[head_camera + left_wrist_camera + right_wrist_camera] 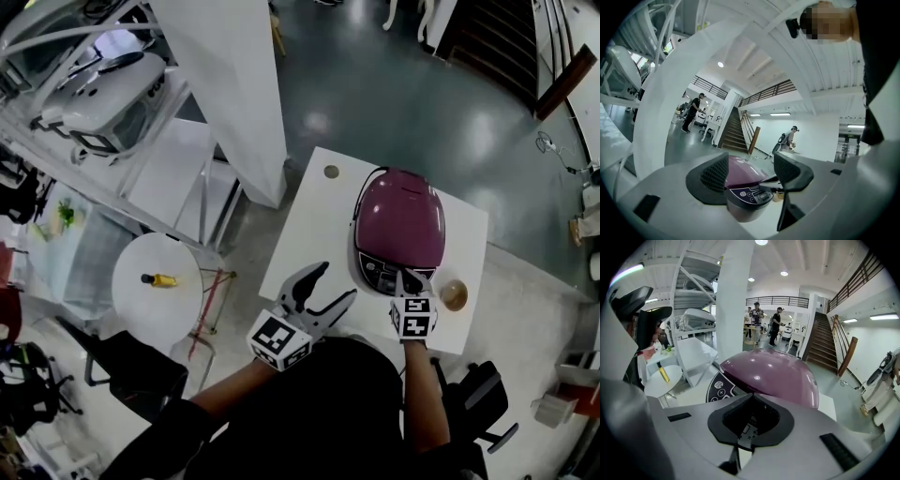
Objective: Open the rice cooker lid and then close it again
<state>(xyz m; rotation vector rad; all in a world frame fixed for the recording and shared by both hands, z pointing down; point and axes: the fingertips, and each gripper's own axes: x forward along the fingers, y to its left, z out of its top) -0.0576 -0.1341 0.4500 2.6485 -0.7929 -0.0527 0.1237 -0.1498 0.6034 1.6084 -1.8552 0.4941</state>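
Observation:
A purple rice cooker [399, 221] stands on the white table [309, 216] with its lid down. Its dark control panel [382, 276] faces me. My right gripper [412, 278] is shut with nothing in it, and its tips rest at the panel's front right; I cannot tell if they touch it. In the right gripper view the shut jaws [751, 420] point over the lid [771, 373] and the panel [719, 389]. My left gripper [337, 281] hovers open left of the cooker. The left gripper view frames the cooker [746, 180] between the spread fingers [710, 176].
A small brown cup [454, 294] sits on the table right of the cooker, close to the right gripper. A small round disc [331, 172] lies at the far left corner. A round side table [141, 300] with a yellow bottle [159, 279] and a white pillar [234, 84] stand left.

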